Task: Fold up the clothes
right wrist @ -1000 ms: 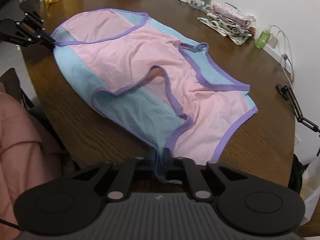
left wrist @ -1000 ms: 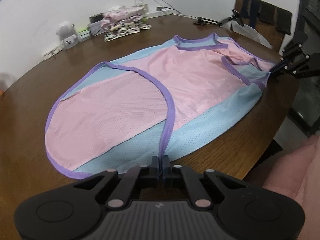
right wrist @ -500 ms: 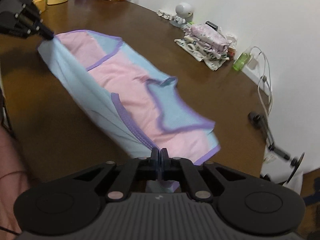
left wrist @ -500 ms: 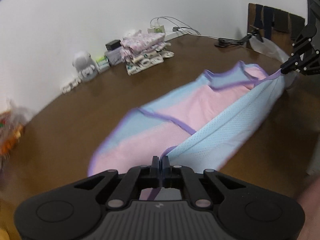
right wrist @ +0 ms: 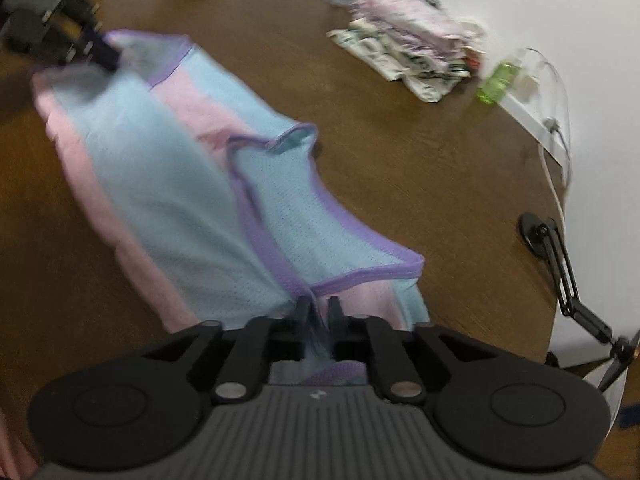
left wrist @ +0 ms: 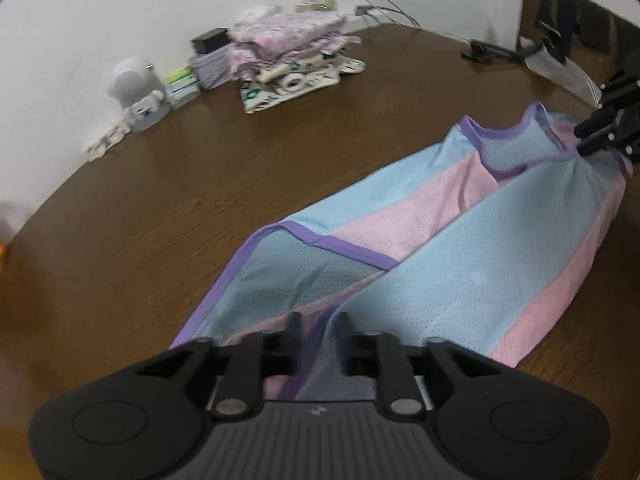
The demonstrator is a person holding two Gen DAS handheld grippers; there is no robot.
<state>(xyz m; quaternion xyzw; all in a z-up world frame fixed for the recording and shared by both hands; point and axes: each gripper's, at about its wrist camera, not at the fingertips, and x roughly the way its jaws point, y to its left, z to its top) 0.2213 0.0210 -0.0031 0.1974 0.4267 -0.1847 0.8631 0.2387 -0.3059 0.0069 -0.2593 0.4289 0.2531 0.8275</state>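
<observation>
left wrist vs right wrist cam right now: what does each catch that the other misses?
Left wrist only: dark chair back past the table's far edge, black box by the wall.
Right wrist only: green bottle, black jointed stand at the table edge.
Both: pink and blue mesh top, folded clothes pile, wooden table, white round gadget, and the opposite gripper.

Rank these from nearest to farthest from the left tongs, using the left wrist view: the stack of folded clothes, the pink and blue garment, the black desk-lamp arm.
1. Pink and blue garment, lying between the left tongs.
2. Stack of folded clothes, far centre, near the wall.
3. Black desk-lamp arm, far right edge of the table.
</observation>
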